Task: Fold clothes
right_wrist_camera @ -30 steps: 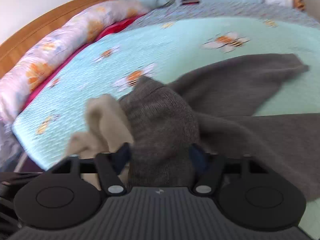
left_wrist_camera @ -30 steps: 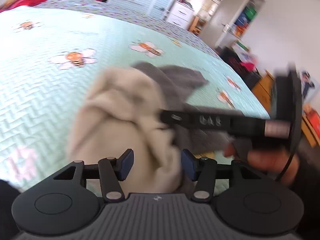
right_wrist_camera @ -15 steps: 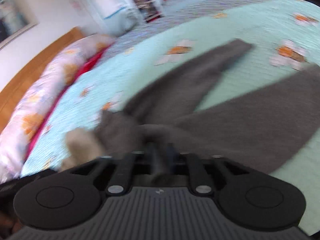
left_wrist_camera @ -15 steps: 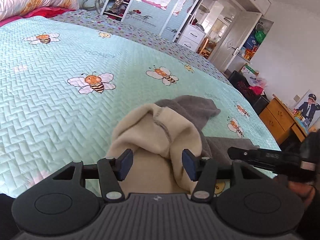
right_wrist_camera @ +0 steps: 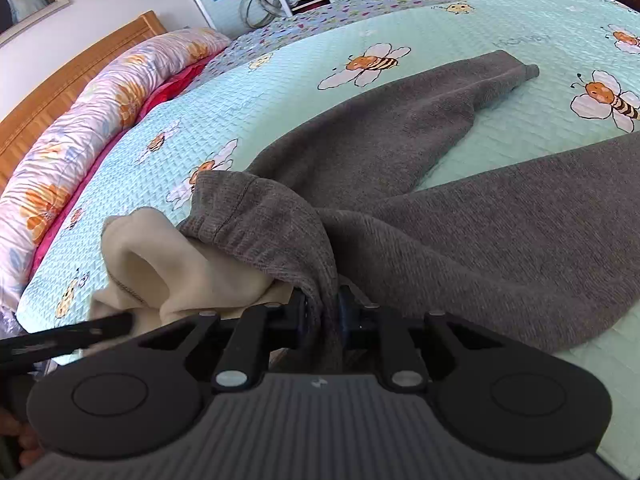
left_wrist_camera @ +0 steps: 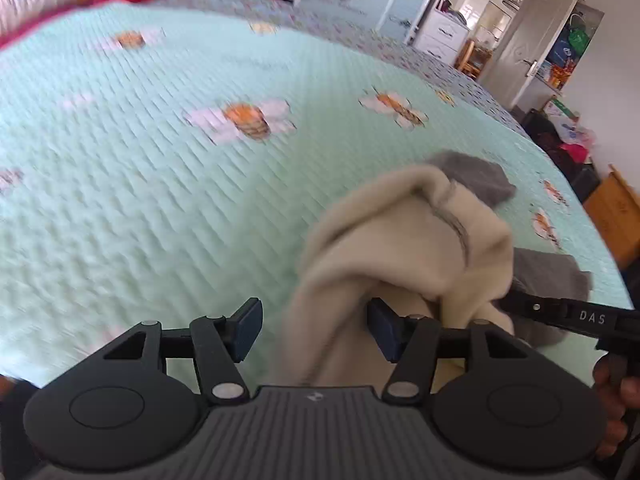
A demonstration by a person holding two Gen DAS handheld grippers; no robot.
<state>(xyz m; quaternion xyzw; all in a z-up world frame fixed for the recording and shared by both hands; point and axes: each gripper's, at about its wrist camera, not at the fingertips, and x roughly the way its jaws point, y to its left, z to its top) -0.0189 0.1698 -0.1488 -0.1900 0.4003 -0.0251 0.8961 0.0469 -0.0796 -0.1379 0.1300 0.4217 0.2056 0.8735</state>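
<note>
Left wrist view, my left gripper (left_wrist_camera: 314, 326): jaws apart and opening; the cream lining (left_wrist_camera: 404, 248) of the garment hangs between the blue pads, resting against the right-hand pad, clear of the left one.
Left wrist view, garment: cream inside turned out in a bunched heap, with grey trousers (left_wrist_camera: 478, 176) showing behind and under it, lying toward the bed's near right corner.
Left wrist view, bed: mint quilted bedspread (left_wrist_camera: 160, 168) with bee prints, blurred on the left.
Left wrist view, other tool: my right gripper's black finger, marked DAS, reaches in from the right edge against the cloth, my right hand (left_wrist_camera: 616, 412) behind it.
Right wrist view, my right gripper (right_wrist_camera: 322, 318): jaws closing, narrow, pinching a fold of the grey waistband between the pads.
Right wrist view, garment: two grey legs spread away across the bedspread toward the far side; cream lining bulges out at the left of the waistband.
Right wrist view, far edge: floral pillow (right_wrist_camera: 92, 120) along the wooden headboard (right_wrist_camera: 68, 76).
</note>
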